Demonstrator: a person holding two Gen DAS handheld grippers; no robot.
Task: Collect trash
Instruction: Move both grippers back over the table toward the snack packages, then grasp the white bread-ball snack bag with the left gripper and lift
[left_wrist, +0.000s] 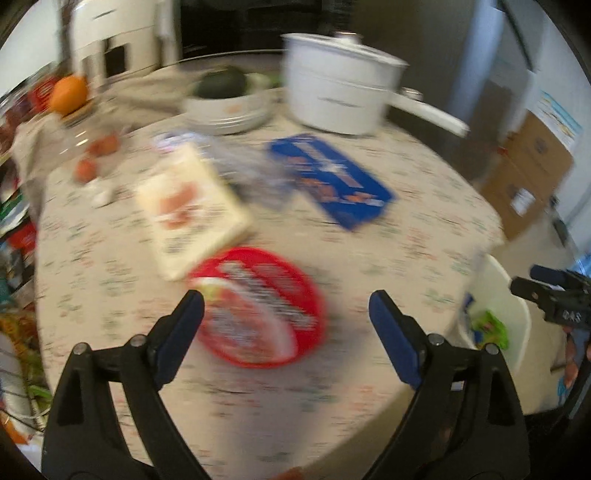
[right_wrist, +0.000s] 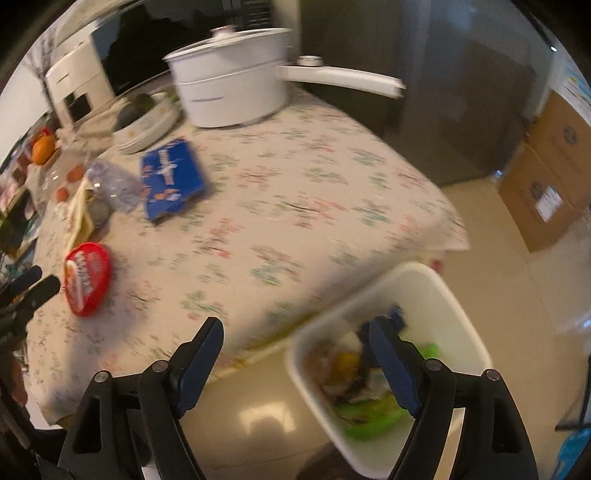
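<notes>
Both tools gape empty: left tool (left_wrist: 286, 308) hangs over the red packet (left_wrist: 258, 306) on the table (left_wrist: 406, 229), right tool (right_wrist: 295, 343) by the white bin (right_wrist: 424, 280), seemingly between pickups.

A matt printed cloth (right_wrist: 295, 206) covers the table. The white pot (right_wrist: 236, 88) looks smooth and glossy, as does the white plastic bin (right_wrist: 454, 306). The red lid (left_wrist: 258, 310) seems shiny plastic; the floor (right_wrist: 258, 413) gleams, and cardboard boxes (right_wrist: 546, 184) look dull.
</notes>
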